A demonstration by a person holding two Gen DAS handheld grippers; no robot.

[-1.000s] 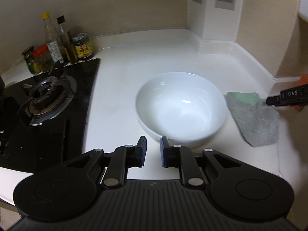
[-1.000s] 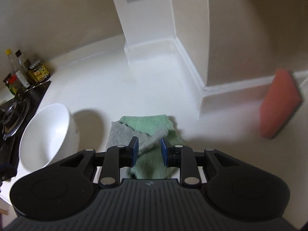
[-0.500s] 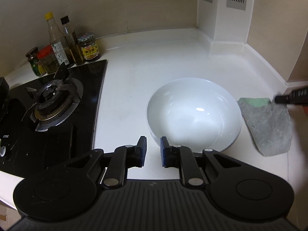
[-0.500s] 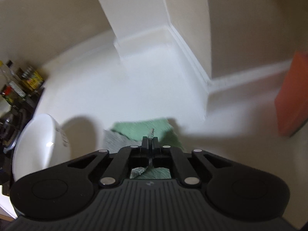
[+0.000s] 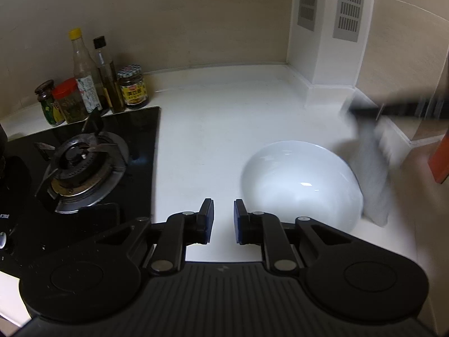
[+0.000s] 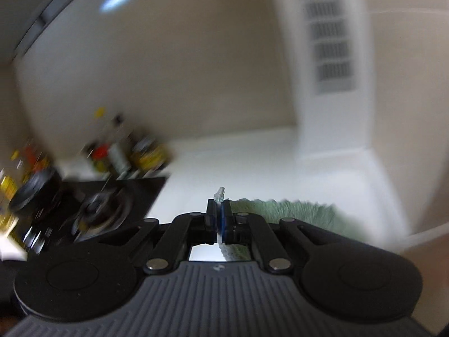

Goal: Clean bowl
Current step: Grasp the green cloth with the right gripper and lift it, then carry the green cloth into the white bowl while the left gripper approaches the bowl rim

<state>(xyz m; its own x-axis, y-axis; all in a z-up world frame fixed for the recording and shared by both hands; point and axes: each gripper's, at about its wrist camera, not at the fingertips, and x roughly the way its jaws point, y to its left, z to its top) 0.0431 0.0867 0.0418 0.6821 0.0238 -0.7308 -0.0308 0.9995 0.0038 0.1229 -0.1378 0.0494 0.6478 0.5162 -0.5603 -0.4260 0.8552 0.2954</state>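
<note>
While our right gripper [image 6: 219,206] pinches a green and grey cloth [image 6: 294,210] between its closed fingers, we hold that cloth clear of the worktop [image 5: 210,118]; in the left wrist view it hangs as a blurred grey strip just to the right of the bowl. Our left gripper [image 5: 223,214] hovers with its fingers apart and nothing between them, near the bowl's front left edge. We see the white bowl [image 5: 301,185] standing on the worktop, well right of the black gas hob [image 5: 81,163]. Bottles and jars [image 5: 92,84] stand behind the hob against the wall.
</note>
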